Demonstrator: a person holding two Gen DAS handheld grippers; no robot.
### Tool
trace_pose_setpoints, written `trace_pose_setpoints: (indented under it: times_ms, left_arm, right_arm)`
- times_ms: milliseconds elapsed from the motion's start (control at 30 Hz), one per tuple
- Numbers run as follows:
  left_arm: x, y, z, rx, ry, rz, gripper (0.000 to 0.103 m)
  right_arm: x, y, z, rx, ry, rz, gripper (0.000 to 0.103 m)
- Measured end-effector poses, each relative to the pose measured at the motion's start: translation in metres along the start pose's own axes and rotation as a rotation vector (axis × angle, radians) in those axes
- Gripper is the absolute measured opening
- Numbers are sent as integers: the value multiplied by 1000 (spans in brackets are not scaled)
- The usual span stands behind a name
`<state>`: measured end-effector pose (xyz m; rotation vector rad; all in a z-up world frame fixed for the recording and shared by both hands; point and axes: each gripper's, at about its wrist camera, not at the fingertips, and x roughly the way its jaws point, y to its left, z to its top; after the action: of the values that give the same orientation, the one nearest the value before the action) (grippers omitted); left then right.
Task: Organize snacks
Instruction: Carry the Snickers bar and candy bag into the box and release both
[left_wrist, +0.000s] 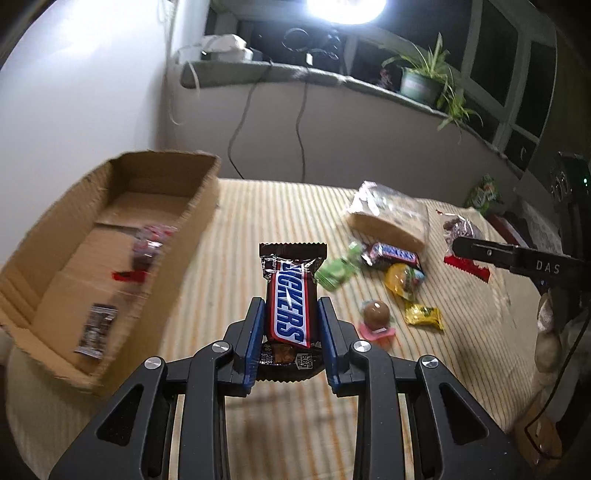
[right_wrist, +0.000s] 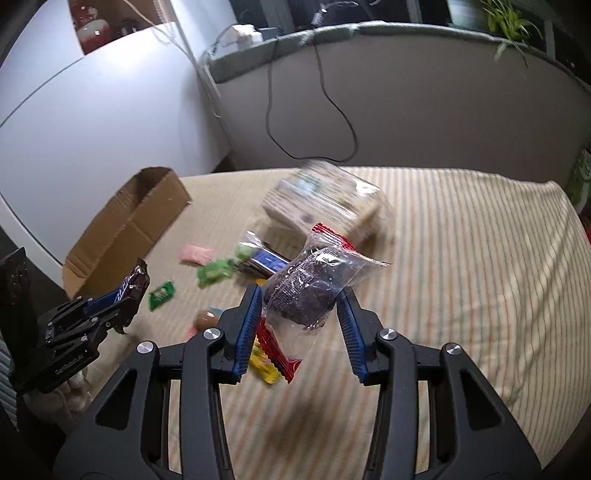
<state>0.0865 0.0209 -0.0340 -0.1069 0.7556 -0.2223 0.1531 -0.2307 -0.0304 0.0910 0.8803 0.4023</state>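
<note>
The left claw (left_wrist: 291, 314) pinched a light, stiff Snickers bar (left_wrist: 290, 291) mid-length above the striped bed (left_wrist: 461, 332), while the right claw (right_wrist: 301, 302), half-closed, squeezed a soft, crinkly, likely slippery clear-wrapped dark cake (right_wrist: 310, 291) across its bulge.

There are two grippers: the left gripper (left_wrist: 291, 314) and the right gripper (right_wrist: 301, 306). There are two Snickers bars: one (left_wrist: 291, 295) in a gripper and one (left_wrist: 393, 254) on the striped cloth. There is one cardboard box (left_wrist: 199, 206) with three snacks inside, one big clear bag (left_wrist: 388, 214), one clear pack with a dark treat (right_wrist: 310, 288), one round brown ball candy (left_wrist: 376, 313), one yellow candy (left_wrist: 424, 317) and one potted plant (left_wrist: 421, 83).
</note>
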Motion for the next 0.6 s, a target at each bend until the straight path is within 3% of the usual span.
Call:
trace_pose_setpoints:
  times_ms: [600]
  left_arm:
    - [-43, 93, 9, -110, -100, 170, 27]
  right_arm:
    - [29, 110, 36, -186, -7, 132, 44]
